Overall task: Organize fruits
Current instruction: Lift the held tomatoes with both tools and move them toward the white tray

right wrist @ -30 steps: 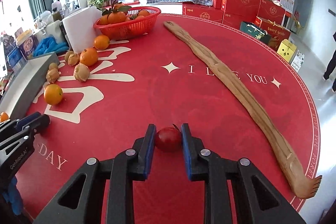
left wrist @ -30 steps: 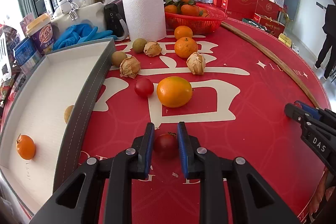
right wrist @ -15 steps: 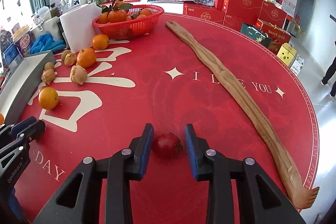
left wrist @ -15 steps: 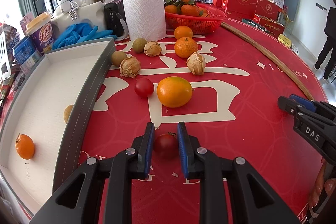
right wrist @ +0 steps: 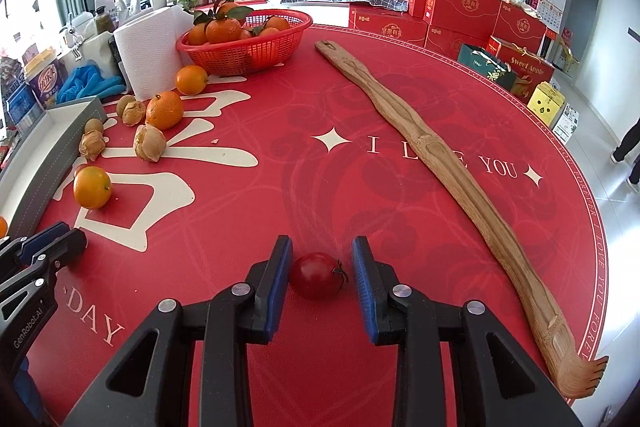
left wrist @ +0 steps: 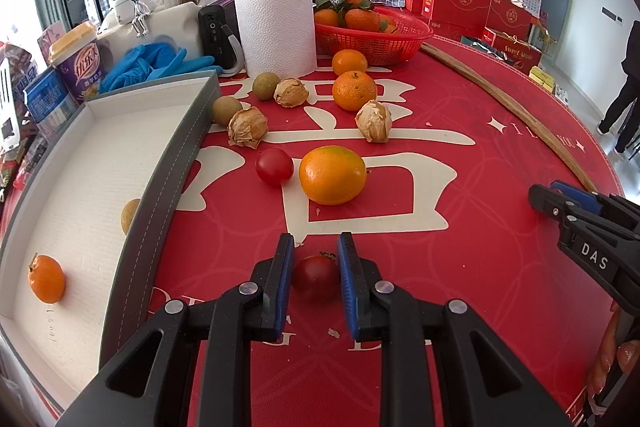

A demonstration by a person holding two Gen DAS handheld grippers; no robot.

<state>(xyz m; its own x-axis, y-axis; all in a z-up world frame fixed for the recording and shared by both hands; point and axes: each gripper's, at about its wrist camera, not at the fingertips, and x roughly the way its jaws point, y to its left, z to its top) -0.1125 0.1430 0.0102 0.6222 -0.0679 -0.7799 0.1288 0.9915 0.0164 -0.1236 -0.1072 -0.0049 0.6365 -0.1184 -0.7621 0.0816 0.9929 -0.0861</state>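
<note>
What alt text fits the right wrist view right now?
The right gripper is open around a red tomato on the red table. A wooden backscratcher lies to the right; oranges and a red basket sit far left.

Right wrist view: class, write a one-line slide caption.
Right gripper open around a red tomato on the red table.

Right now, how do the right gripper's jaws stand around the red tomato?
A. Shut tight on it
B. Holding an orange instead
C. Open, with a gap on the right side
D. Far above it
C: the right gripper brackets the tomato, and red mat shows between its right finger and the fruit.
</note>
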